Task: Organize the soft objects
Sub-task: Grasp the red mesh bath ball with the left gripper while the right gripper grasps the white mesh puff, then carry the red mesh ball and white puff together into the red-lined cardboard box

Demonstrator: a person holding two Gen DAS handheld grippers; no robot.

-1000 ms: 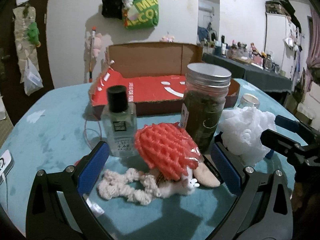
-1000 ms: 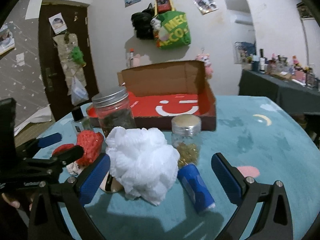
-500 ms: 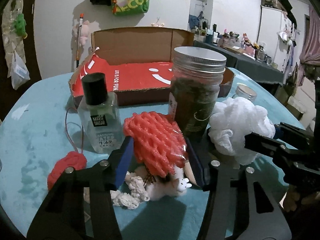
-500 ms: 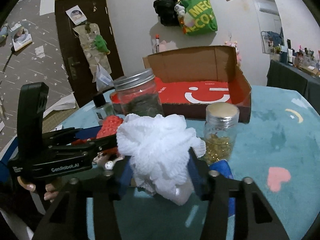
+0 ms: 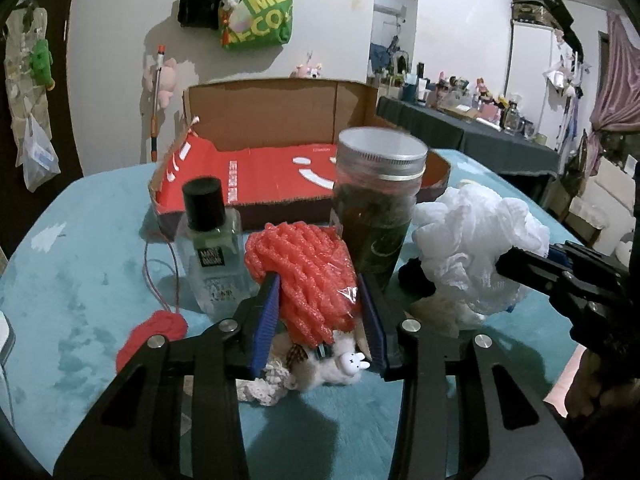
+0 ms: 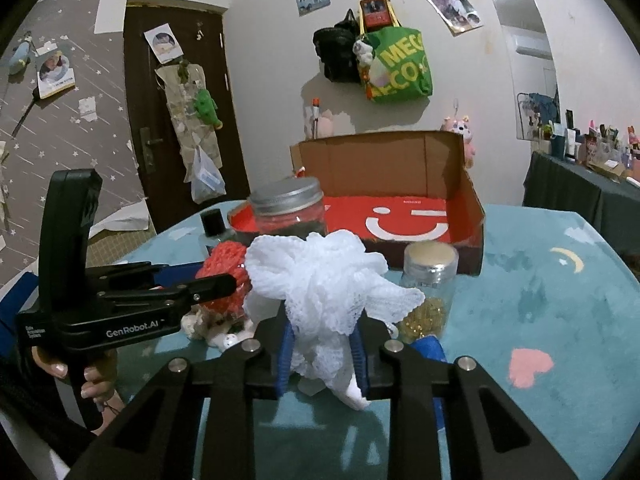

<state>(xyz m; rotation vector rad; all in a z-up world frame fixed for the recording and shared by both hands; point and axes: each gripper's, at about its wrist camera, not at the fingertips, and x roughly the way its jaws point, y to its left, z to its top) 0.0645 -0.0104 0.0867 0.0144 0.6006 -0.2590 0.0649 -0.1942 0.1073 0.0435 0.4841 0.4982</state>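
My left gripper is shut on a red foam net, held just above a small cream plush toy lying on the teal table. My right gripper is shut on a white mesh bath pouf, which also shows at the right of the left wrist view. The red foam net shows in the right wrist view to the left of the pouf. An open cardboard box with a red inside stands behind both; it also shows in the left wrist view.
A dark jar with a metal lid and a clear bottle with a black cap stand right behind the foam net. A small jar of yellow beads and a blue tube sit by the pouf. A red yarn ball lies left.
Both grippers went from wide open to shut: the left closed on the red foam net, the right on the white pouf. Both objects now sit slightly higher.
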